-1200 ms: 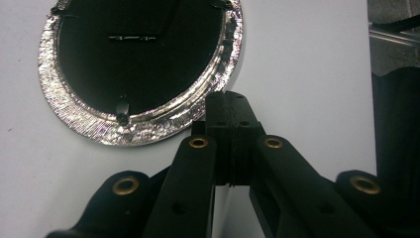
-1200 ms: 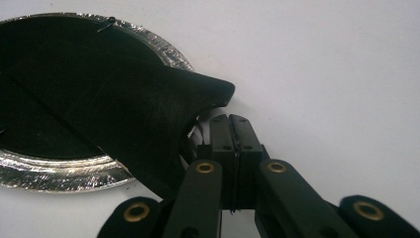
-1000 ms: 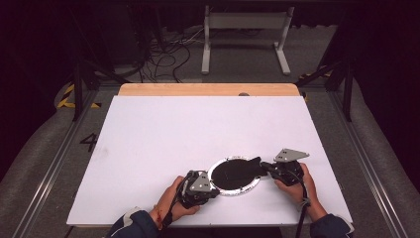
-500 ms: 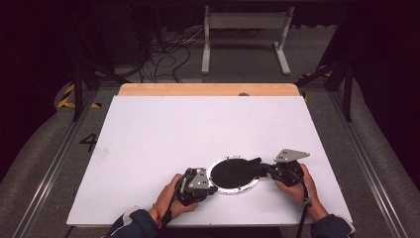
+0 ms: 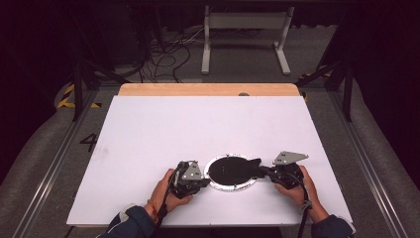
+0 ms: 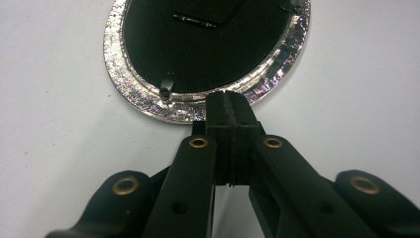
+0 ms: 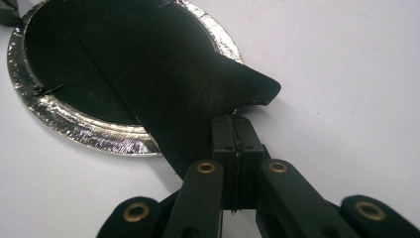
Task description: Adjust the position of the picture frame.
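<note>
Holding round silver-rimmed black frame: left gripper clamped on rim; right gripper pinching black stand flap.

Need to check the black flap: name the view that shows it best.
Right gripper view: the black flexible flap lies close, lifted over the round silver-rimmed disc. High view shows it small; left gripper view doesn't make it out clearly.

A white desk fills the middle of the high view, with a strip of bare wood along its far edge. Beyond it, on the grey floor, stands a white metal frame beside a tangle of dark cables. Yellow-and-black tape marks the floor at far left, near a painted "4".
</note>
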